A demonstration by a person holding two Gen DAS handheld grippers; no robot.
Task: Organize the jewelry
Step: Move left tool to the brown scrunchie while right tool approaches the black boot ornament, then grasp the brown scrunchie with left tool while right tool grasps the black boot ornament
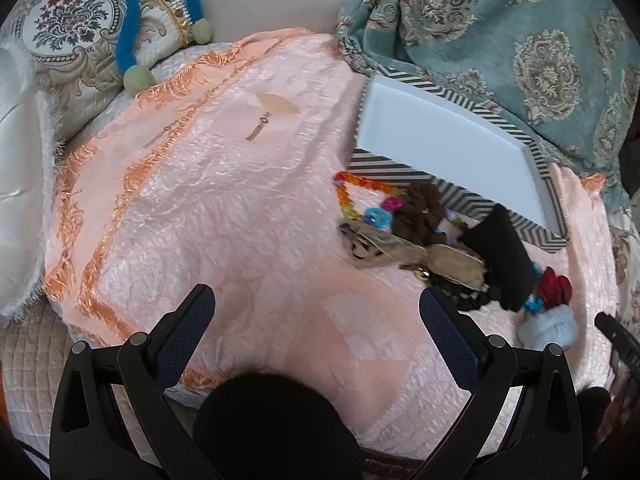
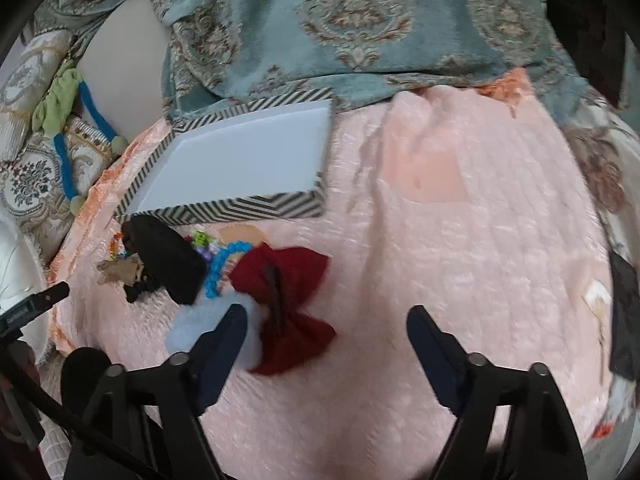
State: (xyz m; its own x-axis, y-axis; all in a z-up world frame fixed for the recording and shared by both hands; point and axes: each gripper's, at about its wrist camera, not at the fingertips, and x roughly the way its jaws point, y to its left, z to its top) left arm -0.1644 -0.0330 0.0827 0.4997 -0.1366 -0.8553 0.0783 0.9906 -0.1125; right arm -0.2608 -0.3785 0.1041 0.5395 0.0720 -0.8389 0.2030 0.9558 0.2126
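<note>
Work surface: a pale pink, textured plush bedspread (image 1: pixel 248 184) with orange fringe trim (image 1: pixel 132 176), spread over a bed. A teal damask-patterned blanket (image 2: pixel 360 20) lies bunched along the far edge, and a cream floral brocade cushion (image 1: pixel 72 28) sits at the far left corner with a green-and-blue stuffed toy (image 1: pixel 132 40) draped over it.

Container: a shallow rectangular box with black-and-white chevron-striped walls and a plain white interior (image 2: pixel 248 160) rests on the bedspread, its far edge touching the teal blanket.

Task items: a loose pile just in front of the box's near wall. It includes a rainbow-coloured bead chain (image 1: pixel 344 192), a dark brown fabric scrunchie (image 1: pixel 424 208), a tan burlap bow (image 1: pixel 448 260), a black wedge-shaped pouch (image 2: pixel 168 264), a bright blue bead bracelet (image 2: pixel 218 268), a dark red fabric bow with a black clip (image 2: pixel 288 304) and a pale blue fluffy piece (image 2: pixel 200 320). Small items beneath the pouch are too blurred to identify.

Left gripper (image 1: pixel 318 308): jaws spread wide above bare bedspread, to the left of the pile, nothing between them.

Right gripper (image 2: pixel 326 320): jaws apart, with the lower lobe of the red bow lying between them; its left fingertip (image 2: pixel 234 320) overlaps the pale blue piece. The pads do not press on the bow.
</note>
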